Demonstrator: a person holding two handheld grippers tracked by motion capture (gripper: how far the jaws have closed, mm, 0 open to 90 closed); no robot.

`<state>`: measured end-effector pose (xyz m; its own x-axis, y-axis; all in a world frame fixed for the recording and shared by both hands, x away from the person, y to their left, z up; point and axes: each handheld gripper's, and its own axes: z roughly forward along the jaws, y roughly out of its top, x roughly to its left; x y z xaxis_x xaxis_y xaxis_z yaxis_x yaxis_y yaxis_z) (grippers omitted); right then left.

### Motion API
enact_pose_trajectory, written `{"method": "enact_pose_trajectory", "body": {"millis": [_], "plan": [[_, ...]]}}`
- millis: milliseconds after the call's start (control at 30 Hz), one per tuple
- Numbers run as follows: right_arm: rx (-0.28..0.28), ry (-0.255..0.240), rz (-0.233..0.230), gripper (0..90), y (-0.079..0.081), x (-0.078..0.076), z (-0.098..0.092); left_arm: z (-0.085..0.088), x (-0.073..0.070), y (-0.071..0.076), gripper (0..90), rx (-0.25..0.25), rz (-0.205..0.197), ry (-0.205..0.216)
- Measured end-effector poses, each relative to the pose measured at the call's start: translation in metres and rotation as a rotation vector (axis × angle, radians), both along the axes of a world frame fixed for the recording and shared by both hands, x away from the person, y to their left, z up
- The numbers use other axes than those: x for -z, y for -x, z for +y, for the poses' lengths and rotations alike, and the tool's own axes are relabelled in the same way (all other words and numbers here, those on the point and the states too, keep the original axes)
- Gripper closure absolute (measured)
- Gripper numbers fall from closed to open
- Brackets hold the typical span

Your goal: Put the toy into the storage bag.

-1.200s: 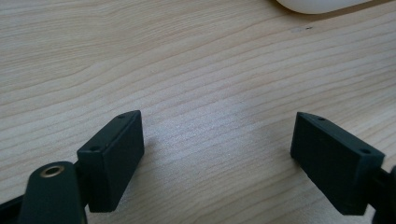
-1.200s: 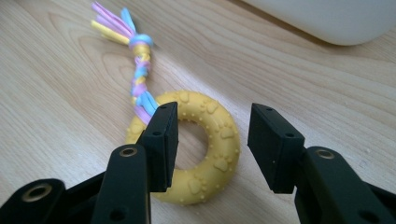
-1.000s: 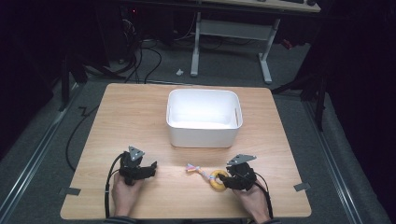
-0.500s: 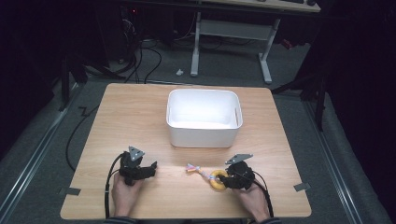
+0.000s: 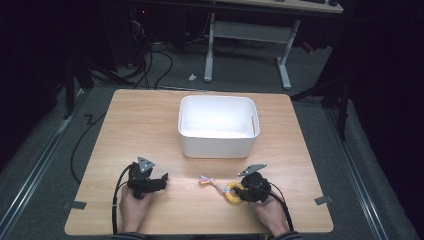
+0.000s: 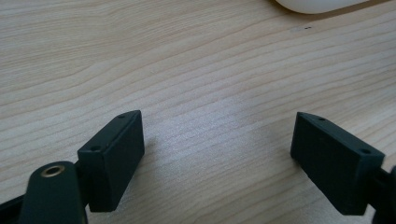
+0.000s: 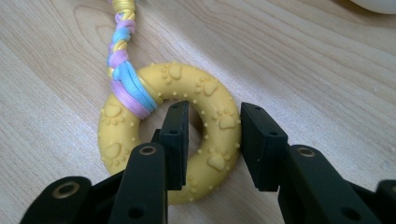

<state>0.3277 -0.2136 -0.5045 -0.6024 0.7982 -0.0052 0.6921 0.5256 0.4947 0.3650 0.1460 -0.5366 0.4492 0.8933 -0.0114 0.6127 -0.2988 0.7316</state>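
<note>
Both jaws of the right gripper (image 7: 210, 140) have just been closing and now pinch one side of the yellow paw-print ring toy (image 7: 170, 133), lying near the table's (image 5: 150, 125) front edge with its braided rope (image 7: 122, 60) trailing left, so the squeeze should firm up before any lift toward the white bin (image 5: 218, 126), while the left gripper (image 6: 217, 154) rests spread over bare wood.

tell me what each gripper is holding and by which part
Right gripper clamps the yellow rubber ring toy across its band, one jaw through the hole. Left gripper holds nothing.
</note>
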Motion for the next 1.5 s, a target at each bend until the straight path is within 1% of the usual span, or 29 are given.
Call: {"method": "enact_pose_trajectory", "body": {"millis": [100,200,267,333,400,600,667,800,867,933,1100,1133,1200,1233,1300,1367,1467,1500], "plan": [[-0.002,0.004,-0.001,64.8,0.000,0.000,0.000,0.000,0.000,0.000,17.6,0.001,0.000,0.000],[-0.002,-0.002,0.003,65.3,0.000,0.000,0.000,0.000,0.000,0.000,17.6,0.001,0.000,0.001],[-0.009,0.006,0.000,65.9,-0.001,-0.001,0.000,0.000,0.000,0.000,17.6,0.001,0.000,0.002],[-0.007,0.006,0.007,66.9,-0.002,-0.002,-0.002,0.000,0.000,0.000,17.6,0.001,0.000,0.002],[0.003,-0.009,0.013,67.2,-0.002,-0.003,-0.004,0.000,0.000,0.000,17.6,0.001,0.000,0.002],[0.016,-0.042,-0.003,67.6,-0.003,-0.007,-0.008,0.000,0.000,0.000,17.6,0.001,0.001,0.002],[0.012,-0.042,-0.014,67.6,-0.003,-0.009,-0.009,0.000,0.000,0.000,17.6,0.001,0.001,0.002],[0.006,-0.072,0.000,67.7,-0.003,-0.013,-0.011,0.000,0.000,0.000,17.6,0.001,0.000,0.001],[0.000,-0.078,-0.008,67.7,-0.004,-0.016,-0.013,0.000,0.000,0.000,17.7,0.001,0.000,0.001],[-0.005,-0.106,-0.008,67.8,-0.004,-0.019,-0.016,0.000,0.000,0.000,17.6,0.001,0.000,0.001],[-0.015,-0.137,-0.036,67.8,-0.001,-0.024,-0.022,0.000,0.000,0.000,17.6,0.001,0.000,0.000],[-0.013,-0.141,-0.036,67.8,0.000,-0.025,-0.023,0.000,0.000,0.000,17.6,0.001,0.000,0.000],[-0.017,-0.140,-0.043,67.9,0.001,-0.025,-0.025,0.000,0.000,0.000,17.6,0.001,0.000,0.000],[-0.018,-0.142,-0.037,67.9,0.001,-0.024,-0.025,0.000,0.000,0.000,17.6,0.002,0.001,-0.002],[-0.026,-0.132,-0.029,67.9,0.000,-0.023,-0.025,0.000,0.000,0.000,17.6,0.002,0.001,-0.002],[-0.043,-0.110,-0.029,67.9,-0.002,-0.022,-0.024,0.000,0.000,0.000,17.6,0.000,0.000,0.001],[-0.052,-0.093,-0.031,68.0,-0.002,-0.025,-0.023,0.000,0.000,0.000,17.6,0.001,0.000,0.000],[-0.058,-0.095,-0.033,68.0,-0.002,-0.026,-0.022,0.000,0.000,0.000,17.6,0.001,0.000,0.000]]}}
